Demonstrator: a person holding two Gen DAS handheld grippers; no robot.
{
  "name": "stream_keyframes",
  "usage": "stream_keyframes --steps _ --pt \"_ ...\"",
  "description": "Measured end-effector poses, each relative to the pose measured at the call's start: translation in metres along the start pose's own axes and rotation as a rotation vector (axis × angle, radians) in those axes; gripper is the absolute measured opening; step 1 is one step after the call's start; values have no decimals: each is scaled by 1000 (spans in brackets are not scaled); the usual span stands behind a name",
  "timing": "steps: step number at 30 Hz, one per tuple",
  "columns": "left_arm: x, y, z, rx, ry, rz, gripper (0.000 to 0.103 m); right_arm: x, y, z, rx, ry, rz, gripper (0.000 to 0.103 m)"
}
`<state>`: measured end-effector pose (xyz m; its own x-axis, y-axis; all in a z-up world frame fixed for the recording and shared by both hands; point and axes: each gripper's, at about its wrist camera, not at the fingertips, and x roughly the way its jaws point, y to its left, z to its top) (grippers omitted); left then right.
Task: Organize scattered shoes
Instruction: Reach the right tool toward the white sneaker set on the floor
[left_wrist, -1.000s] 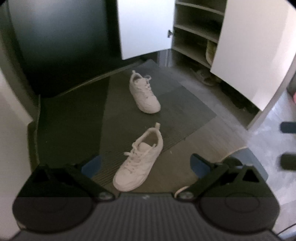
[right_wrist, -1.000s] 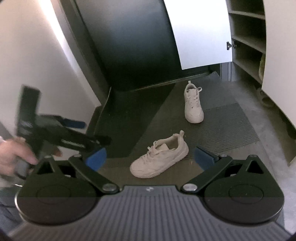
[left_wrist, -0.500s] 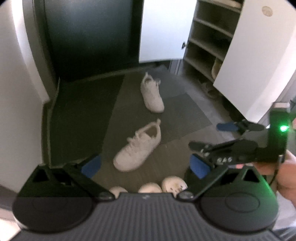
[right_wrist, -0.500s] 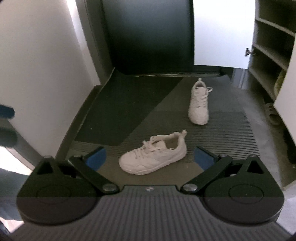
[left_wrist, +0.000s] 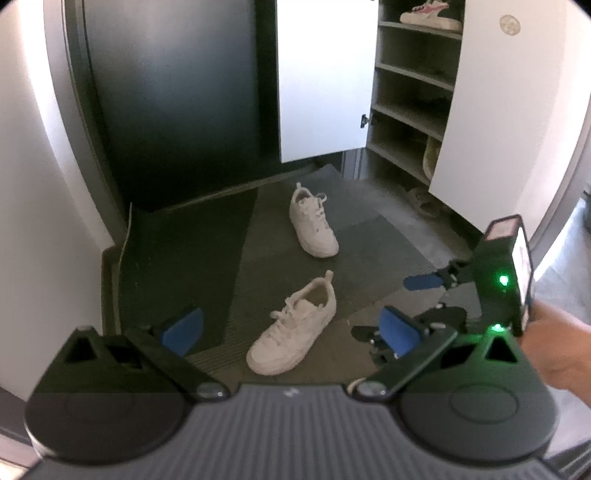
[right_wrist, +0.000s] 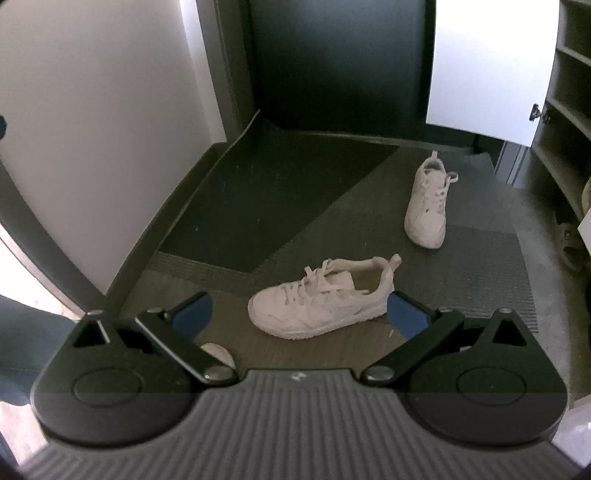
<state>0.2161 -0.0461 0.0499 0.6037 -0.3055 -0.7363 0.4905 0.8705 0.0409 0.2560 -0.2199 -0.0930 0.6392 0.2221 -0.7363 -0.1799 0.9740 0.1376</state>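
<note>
Two white sneakers lie apart on a dark floor mat (left_wrist: 184, 258). The near sneaker (left_wrist: 293, 330) (right_wrist: 325, 299) points toward me and to the left. The far sneaker (left_wrist: 313, 223) (right_wrist: 426, 206) lies closer to the open shoe cabinet (left_wrist: 410, 96). My left gripper (left_wrist: 291, 330) is open, held above the floor short of the near sneaker. My right gripper (right_wrist: 301, 314) is open too, hovering just in front of that sneaker. In the left wrist view the right gripper (left_wrist: 421, 306) shows at the right, held by a hand (left_wrist: 554, 343).
The cabinet has several shelves, one with a pink and white shoe (left_wrist: 430, 14) at the top and a sandal (left_wrist: 424, 201) on the floor by its base. Its white doors (left_wrist: 325, 77) stand open. A dark door (right_wrist: 332, 62) and white wall (right_wrist: 92, 110) close off the back and left.
Both cameras have shifted and tilted over the last second. The right gripper came into the left wrist view at the right; the near sneaker now sits closer in the right wrist view. Shoes have not moved.
</note>
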Motion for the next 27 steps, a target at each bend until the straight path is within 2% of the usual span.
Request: stream_keyframes --steps 4,14,22,27 --pt "7 3 -1 5 22 6 103 13 -4 -1 36 43 -15 103" --pt "20 10 -6 -22 78 16 103 24 -14 -1 90 71 -62 103" --pt "35 7 -6 -22 110 48 103 27 -16 -2 78 95 -70 103" --pt "43 4 -2 -52 145 24 103 29 -22 -5 98 117 -77 103"
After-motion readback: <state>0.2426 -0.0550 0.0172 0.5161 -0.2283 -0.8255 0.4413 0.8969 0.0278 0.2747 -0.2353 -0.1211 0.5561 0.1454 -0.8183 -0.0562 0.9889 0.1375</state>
